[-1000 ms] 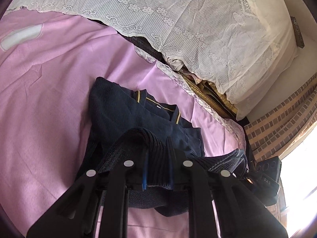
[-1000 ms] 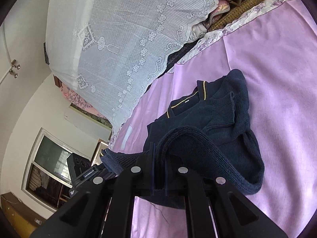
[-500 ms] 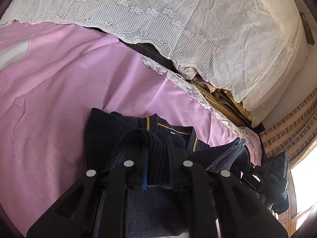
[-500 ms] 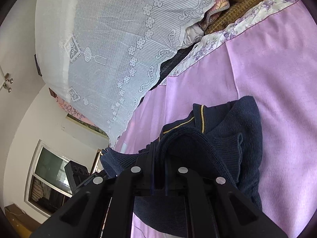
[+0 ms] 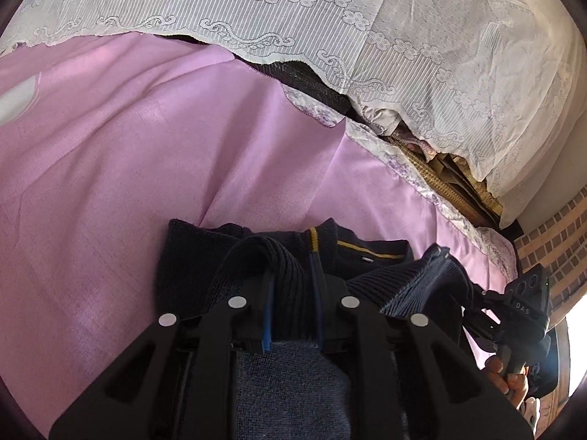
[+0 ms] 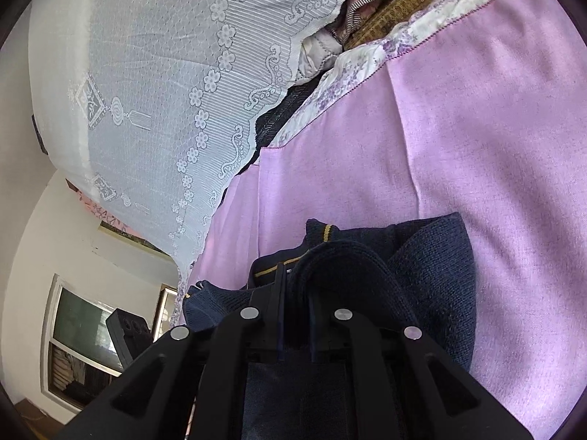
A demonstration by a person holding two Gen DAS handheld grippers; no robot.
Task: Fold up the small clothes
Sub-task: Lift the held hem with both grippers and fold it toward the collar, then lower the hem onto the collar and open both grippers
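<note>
— Gripping what, low in the frame?
— The left gripper [image 5: 291, 286] is clenching the ribbed hem of the navy knit sweater with yellow collar stripes [image 5: 256, 256]; the right gripper [image 6: 295, 306] is pinching it too, over the pink bedsheet [image 5: 128, 165].
— Changing since earlier?
— Both are advancing; the hem is now covering the collar near the white lace cover [image 5: 367, 18].

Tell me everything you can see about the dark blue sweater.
The sweater is navy knit wool by its look, with a ribbed hem and a collar trimmed in thin yellow stripes. It lies partly folded on the pink sheet. The left gripper and the right gripper each pinch the ribbed hem, lifted over the body toward the collar. One sleeve or side lies bunched beside it.
</note>
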